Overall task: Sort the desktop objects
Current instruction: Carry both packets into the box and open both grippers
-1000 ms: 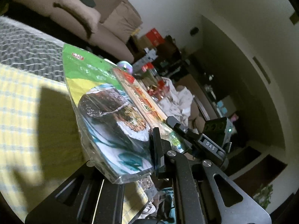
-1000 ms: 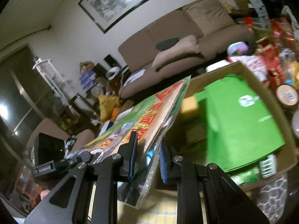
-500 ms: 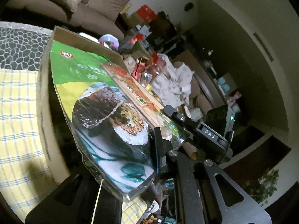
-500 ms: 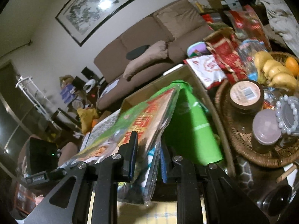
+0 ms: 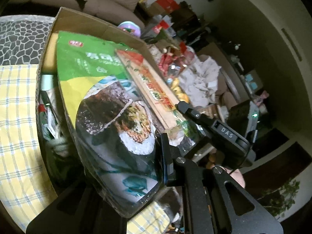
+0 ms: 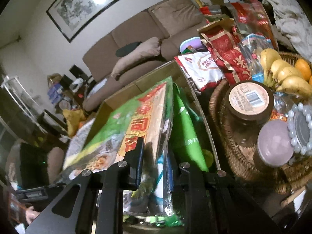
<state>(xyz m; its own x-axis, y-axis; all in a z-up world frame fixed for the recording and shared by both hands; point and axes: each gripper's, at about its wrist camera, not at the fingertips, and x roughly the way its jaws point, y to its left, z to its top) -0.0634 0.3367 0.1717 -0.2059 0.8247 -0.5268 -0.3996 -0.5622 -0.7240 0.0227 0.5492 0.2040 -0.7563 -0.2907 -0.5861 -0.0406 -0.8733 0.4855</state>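
I had the sushi kit packet pinched between both tools. My left gripper was clamped on its near bottom corner, though only the right-hand finger showed clearly; the other was hidden behind the plastic. My right gripper was closed on the same packet, its 2 fingers pressed against either face of the clear wrapper. In the left wrist view that right tool reached in from the right and met the packet's edge where the bamboo mat lay inside.

The packet stood tilted on edge over the open cardboard box, its lower end down inside the box walls. Whether it touched the contents below, I could not tell. Just right of it inside the box sat a green bag. The box rested on a yellow checked cloth.

Right of the box stood a wicker basket holding a brown-lidded jar, a purple-lidded jar and a bead bracelet. Farther right lay bananas, and behind them red snack bags. Farthest off, a brown sofa stood against the wall under a framed painting.
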